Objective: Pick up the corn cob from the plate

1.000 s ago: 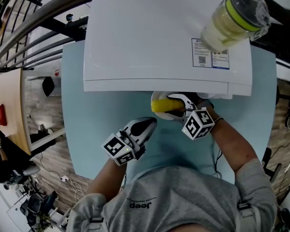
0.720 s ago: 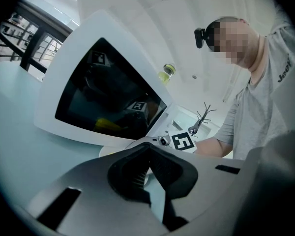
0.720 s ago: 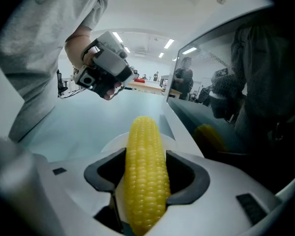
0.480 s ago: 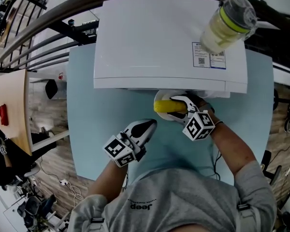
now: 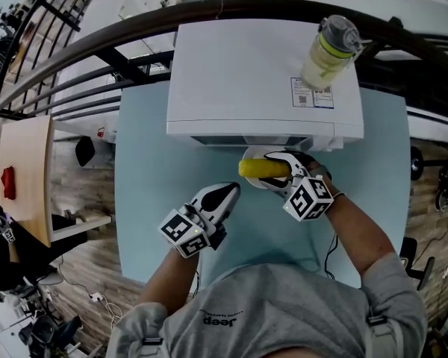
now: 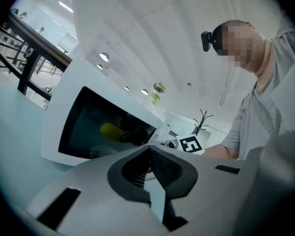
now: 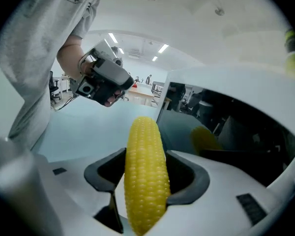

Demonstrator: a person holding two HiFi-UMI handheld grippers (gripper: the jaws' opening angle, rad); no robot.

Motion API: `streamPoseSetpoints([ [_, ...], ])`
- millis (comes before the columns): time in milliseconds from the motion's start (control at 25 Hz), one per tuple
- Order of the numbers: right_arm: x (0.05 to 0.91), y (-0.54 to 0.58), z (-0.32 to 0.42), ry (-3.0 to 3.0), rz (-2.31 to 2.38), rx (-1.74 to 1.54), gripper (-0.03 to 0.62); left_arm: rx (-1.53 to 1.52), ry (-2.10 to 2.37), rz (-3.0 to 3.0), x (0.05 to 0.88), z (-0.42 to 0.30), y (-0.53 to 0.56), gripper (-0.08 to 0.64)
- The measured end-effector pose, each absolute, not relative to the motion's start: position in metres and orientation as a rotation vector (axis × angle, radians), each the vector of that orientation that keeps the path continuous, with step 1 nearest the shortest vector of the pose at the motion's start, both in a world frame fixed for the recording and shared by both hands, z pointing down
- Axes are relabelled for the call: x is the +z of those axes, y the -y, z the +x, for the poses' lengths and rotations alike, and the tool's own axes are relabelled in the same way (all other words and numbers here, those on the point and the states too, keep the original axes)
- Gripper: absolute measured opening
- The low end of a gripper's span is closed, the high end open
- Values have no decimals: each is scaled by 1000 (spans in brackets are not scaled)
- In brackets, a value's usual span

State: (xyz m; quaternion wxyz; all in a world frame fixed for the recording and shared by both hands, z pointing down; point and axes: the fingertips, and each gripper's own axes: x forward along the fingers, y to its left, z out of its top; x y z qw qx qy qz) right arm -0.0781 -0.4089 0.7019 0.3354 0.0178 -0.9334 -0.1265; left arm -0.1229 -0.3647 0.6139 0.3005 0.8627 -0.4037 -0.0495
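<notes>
Since the right gripper [image 7: 146, 181] is clamped across the corn cob [image 7: 144, 151] — a pad pressing on each side, the cob's ends sticking out past the jaws — the grasp is made, and the step in hand appears to be the lift. In the head view the cob lies crosswise directly over the white plate [image 5: 255, 183], just in front of the microwave [image 5: 261, 73] on the pale blue tabletop [image 5: 157, 162]. From above I cannot tell whether it is clear of the plate. The left gripper [image 5: 222, 195] sits apart to the left over the tabletop, its jaws together on nothing, taking no part. The next move, as I judge it, calls for a straight rise with the squeeze held steady — the cob is round and could roll or slip between the pads. It also needs to stay clear of the microwave's front, which stands just beside it.
</notes>
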Motion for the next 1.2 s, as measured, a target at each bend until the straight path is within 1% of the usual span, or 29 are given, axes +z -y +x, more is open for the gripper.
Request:
streamPoseSetpoints([
  [480, 564, 398, -91, 2439, 245, -527, 261, -252, 1126, 2450, 499, -163, 338, 18],
  [760, 481, 372, -112, 2430, 393, -632, 261, -310, 1100, 2567, 425, -194, 305, 18],
  [960, 434, 339, -127, 2448, 492, -671, 261, -315, 1074, 2634, 390, -216, 270, 18],
  [1200, 384, 303, -109, 2457, 577, -717, 261, -327, 1095, 2673, 357, -221, 238, 18],
])
